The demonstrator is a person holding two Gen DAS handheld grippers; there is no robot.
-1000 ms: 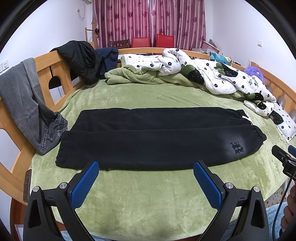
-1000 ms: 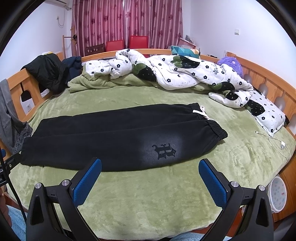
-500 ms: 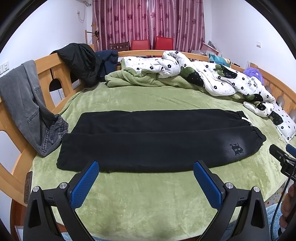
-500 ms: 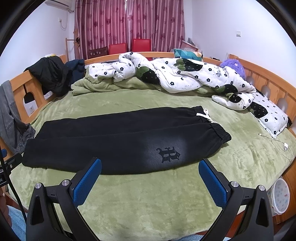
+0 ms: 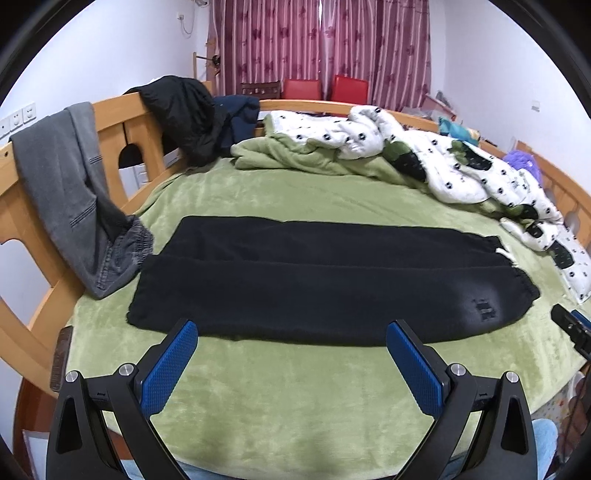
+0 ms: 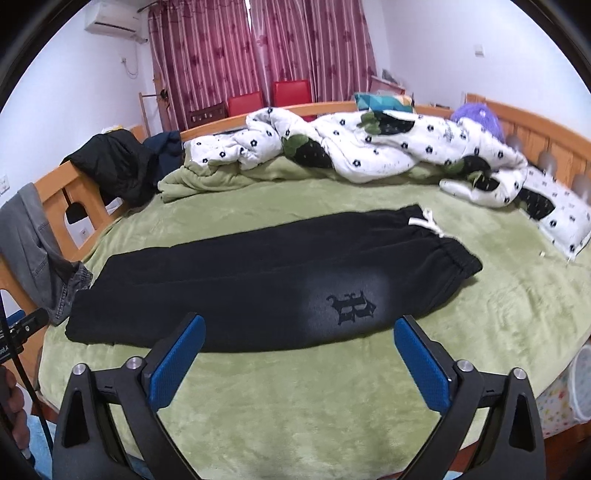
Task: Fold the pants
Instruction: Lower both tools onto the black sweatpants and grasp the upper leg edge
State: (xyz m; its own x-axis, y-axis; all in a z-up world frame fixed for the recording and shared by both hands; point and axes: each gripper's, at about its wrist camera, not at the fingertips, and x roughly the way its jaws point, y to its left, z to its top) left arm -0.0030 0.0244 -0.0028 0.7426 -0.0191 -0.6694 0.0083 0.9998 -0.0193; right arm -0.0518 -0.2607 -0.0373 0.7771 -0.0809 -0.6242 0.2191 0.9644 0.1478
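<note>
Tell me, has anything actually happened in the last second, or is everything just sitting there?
Only the views shifted slightly: the black pants sit a little higher in the left wrist view and a little lower in the right, so both grippers moved a bit. Nothing was grabbed or released. The left gripper and right gripper stay open and empty, and the pants lie flat on the green blanket as before.

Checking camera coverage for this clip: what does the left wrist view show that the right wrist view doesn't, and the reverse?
Left only: wall sockets left of the headboard.
Right only: air conditioner and a white basket beside the bed.
Both: black pants flat on the green blanket, floral duvet, and an open gripper: left gripper, right gripper.
</note>
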